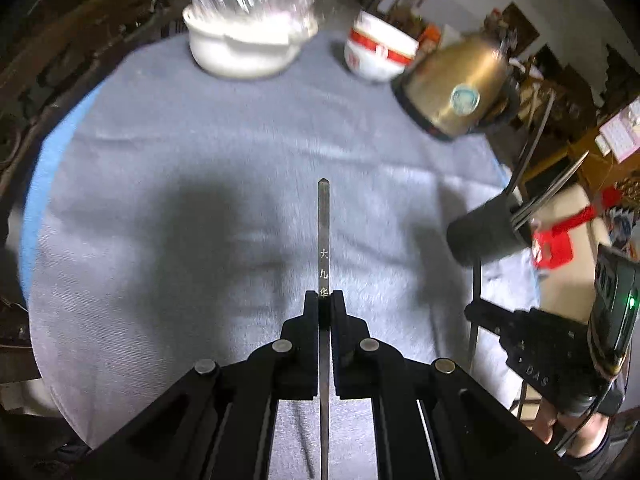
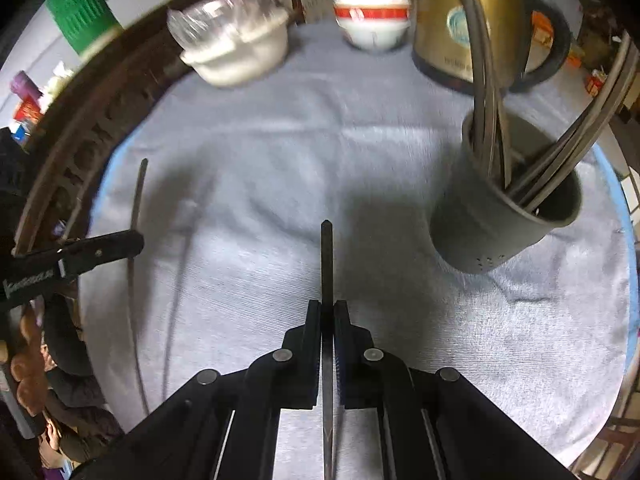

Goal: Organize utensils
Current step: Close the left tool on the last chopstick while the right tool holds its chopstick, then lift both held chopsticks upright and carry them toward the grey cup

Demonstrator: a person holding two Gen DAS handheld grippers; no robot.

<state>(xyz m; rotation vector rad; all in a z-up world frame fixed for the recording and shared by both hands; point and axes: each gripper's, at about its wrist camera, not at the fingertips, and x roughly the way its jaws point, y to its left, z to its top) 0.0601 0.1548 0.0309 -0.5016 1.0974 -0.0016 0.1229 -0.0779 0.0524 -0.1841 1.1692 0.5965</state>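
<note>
My left gripper point(image 1: 324, 296) is shut on a flat steel utensil handle point(image 1: 323, 232) with engraved characters, held above the grey cloth point(image 1: 200, 152). My right gripper point(image 2: 327, 305) is shut on a dark utensil handle point(image 2: 327, 260), also above the cloth. A dark grey utensil holder point(image 2: 500, 216) with several utensils stands to the right of my right gripper; it also shows in the left wrist view point(image 1: 484, 232). The left gripper with its utensil point(image 2: 136, 208) shows at the left of the right wrist view. The right gripper point(image 1: 480, 314) shows at the right of the left wrist view.
A white pot point(image 1: 244, 48) covered with plastic, stacked red-and-white bowls point(image 1: 376, 52) and a gold kettle point(image 1: 456, 92) stand at the far side of the round table. A dark wooden chair back point(image 2: 92, 128) curves along the left edge.
</note>
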